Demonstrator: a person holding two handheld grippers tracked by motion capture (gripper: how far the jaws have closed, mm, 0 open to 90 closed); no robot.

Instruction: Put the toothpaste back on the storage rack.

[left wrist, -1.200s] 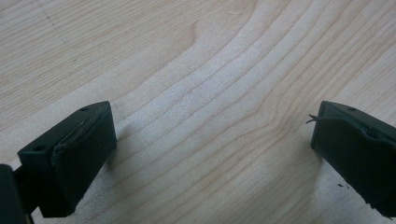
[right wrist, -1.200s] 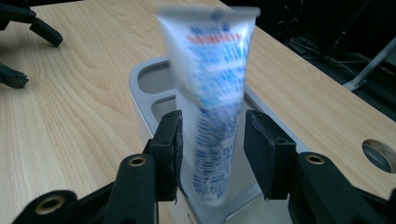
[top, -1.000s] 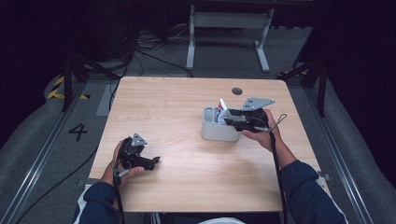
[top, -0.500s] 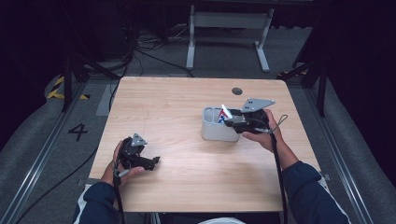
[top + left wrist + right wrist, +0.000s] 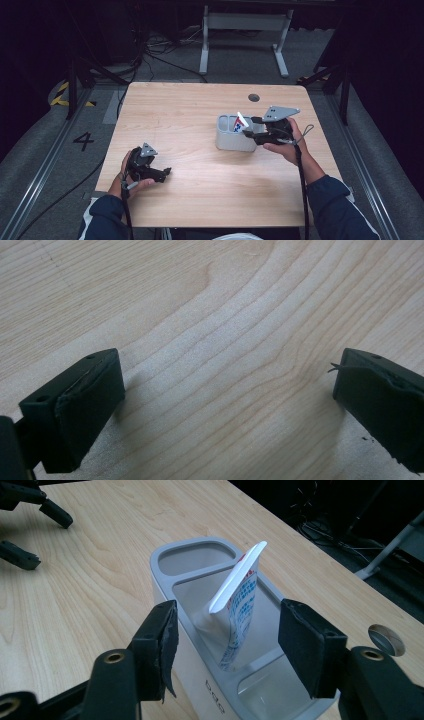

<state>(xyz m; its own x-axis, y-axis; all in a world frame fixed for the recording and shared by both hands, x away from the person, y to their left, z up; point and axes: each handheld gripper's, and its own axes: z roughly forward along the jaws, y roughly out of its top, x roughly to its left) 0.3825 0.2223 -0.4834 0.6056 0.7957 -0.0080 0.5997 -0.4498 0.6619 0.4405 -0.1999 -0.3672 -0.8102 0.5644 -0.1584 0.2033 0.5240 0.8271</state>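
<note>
Tube [image 5: 235, 610] leaning in grey holder [image 5: 227, 141], right tongs [image 5: 227, 645] parted

On the wooden table [image 5: 200, 115], the right gripper [image 5: 253, 131] hovers by a grey holder [image 5: 231, 141] containing a tilted tube [image 5: 241, 122]; the left gripper [image 5: 162, 174] rests near the front edge.

A grey plastic holder [image 5: 235, 135] stands upright on the desk [image 5: 200, 105], right of the middle and nearer the far edge. Its top is open and split into compartments: a small one at one end and a larger one beside it. A white tube [image 5: 235, 610] with blue and red print stands in the larger compartment, leaning, its flat crimped end up and rising above the rim. The holder's wall [image 5: 200, 675] carries small raised lettering, too small to read.
</note>
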